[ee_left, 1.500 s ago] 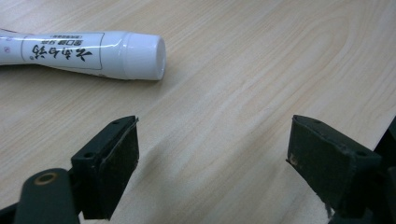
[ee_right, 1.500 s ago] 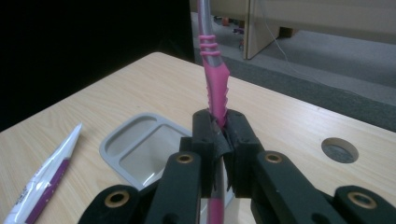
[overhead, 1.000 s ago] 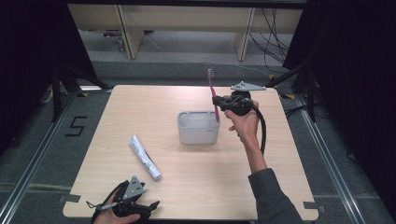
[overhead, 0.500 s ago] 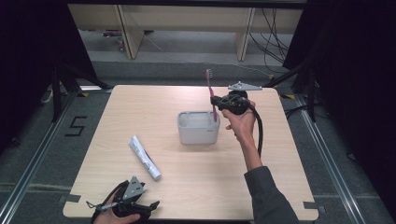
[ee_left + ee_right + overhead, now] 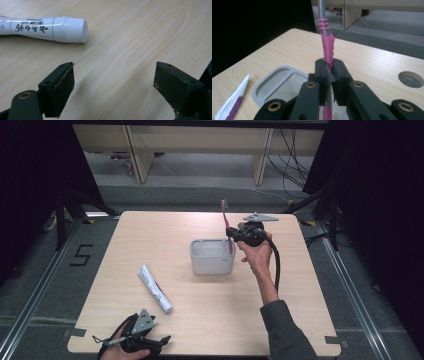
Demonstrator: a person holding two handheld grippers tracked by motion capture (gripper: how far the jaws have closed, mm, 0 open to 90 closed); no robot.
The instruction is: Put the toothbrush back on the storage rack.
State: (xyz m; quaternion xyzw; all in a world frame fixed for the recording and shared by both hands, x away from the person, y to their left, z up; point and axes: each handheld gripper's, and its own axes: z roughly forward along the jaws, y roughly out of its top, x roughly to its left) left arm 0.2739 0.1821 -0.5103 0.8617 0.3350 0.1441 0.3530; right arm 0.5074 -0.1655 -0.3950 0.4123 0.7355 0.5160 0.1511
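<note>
Toothbrush (image 5: 226, 222) stands upright, bristles up, handle end down in the grey holder (image 5: 212, 256), pinched in the right gripper (image 5: 235, 233). Left gripper (image 5: 112, 85) gapes wide near the toothpaste tube (image 5: 45, 28), touching nothing.

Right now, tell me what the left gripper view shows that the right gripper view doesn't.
Left gripper view alone: the tube's white cap and its black lettering, with two wide-apart fingers over bare wood. Right gripper view alone: fingers closed on an upright pink toothbrush above a grey holder, plus a round table hole. Both: the toothpaste tube and the wooden table.
</note>
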